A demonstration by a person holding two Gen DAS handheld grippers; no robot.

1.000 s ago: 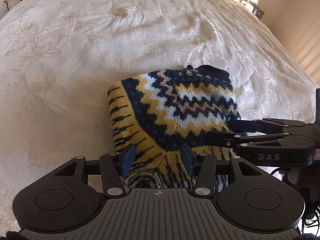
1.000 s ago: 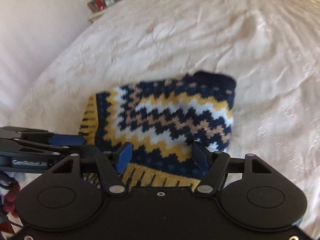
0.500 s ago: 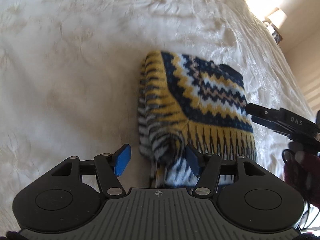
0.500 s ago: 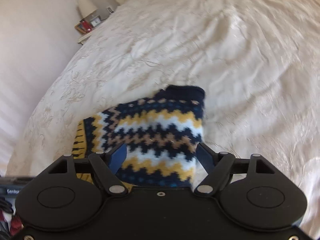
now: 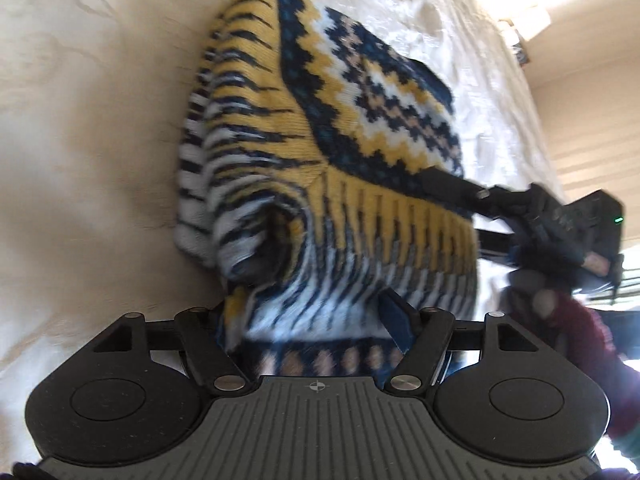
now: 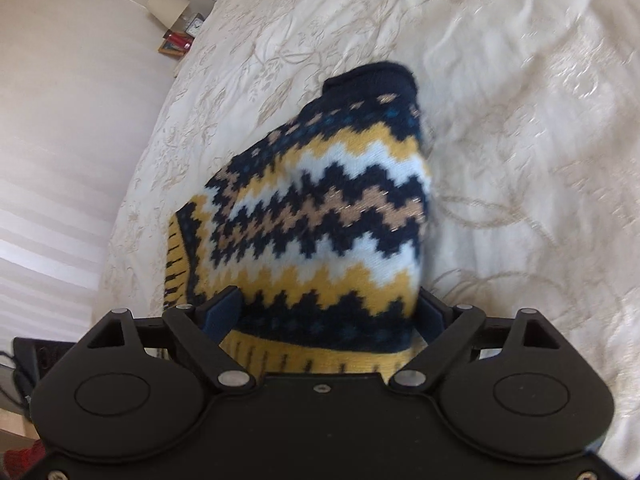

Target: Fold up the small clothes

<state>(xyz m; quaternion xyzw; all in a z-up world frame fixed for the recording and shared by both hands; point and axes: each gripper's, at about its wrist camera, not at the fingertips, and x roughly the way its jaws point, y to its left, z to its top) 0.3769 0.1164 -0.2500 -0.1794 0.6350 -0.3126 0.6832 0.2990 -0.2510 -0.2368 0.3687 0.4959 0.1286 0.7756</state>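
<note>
The folded knit sweater (image 5: 332, 152) lies on the bed (image 5: 88, 128), its near edge directly under both sets of tongs. It carries navy, yellow, white and tan zigzag bands; the dark neckband (image 6: 368, 80) points to the far side.

**Step in hand.** Judged from the layout, a fold has just been laid down and the garment is being let go.
- Left tongs (image 5: 308, 320): jaws opening. The near left corner of the sweater sits between them, bunched and slightly raised. The right pad (image 5: 394, 320) stands clear of the knit; the left pad is hidden behind the fabric. State: released.
- Right tongs (image 6: 328, 312): jaws opening and spread wide. The near right part of the sweater lies between them; neither pad visibly presses on it. State: released. In the left wrist view these tongs (image 5: 452, 188) reach in from the right over the yellow fringe band.

**Next move.** It probably calls for backing both tools off without dragging the top layer. The bunched near left corner may then need flattening, or a further fold may follow. The loose knit could snag on a pad.

**Surface and room.** The bed is covered by a cream bedspread with an embroidered floral pattern, lightly wrinkled. A lamp (image 6: 168, 8) stands on a small bedside shelf (image 6: 176, 46) at the far left beside a pale wall. A dark red sleeve (image 5: 580, 344) shows at the right edge of the left wrist view.
</note>
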